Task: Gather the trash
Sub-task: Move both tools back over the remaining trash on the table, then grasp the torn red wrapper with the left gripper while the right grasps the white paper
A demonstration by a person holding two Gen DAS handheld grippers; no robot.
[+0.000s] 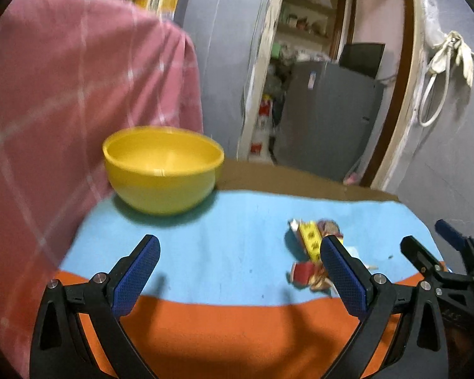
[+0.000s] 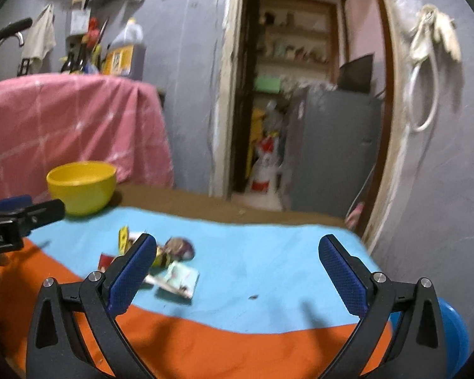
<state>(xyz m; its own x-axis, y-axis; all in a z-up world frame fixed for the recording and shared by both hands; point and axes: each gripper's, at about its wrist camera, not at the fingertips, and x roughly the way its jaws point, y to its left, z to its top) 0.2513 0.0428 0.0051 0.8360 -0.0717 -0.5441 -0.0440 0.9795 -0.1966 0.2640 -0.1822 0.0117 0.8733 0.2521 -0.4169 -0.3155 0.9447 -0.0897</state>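
Grey walls and an open doorway stand behind your desk (image 2: 268, 347), which is covered with a light-blue and orange cloth. Your trash, a small heap of crumpled wrappers and paper scraps (image 2: 170, 265), lies on the blue part, well apart from the round yellow plastic bowl (image 1: 162, 170) at the far left corner. Expect the scraps to be light, thin and limp, likely to slide or flutter, so pinch a raised crumpled edge rather than a flat sheet. Your left claw (image 1: 240, 271) is spread wide and grasps nothing; the heap sits just behind its right finger. Your right claw (image 2: 238, 271) is likewise released and empty.
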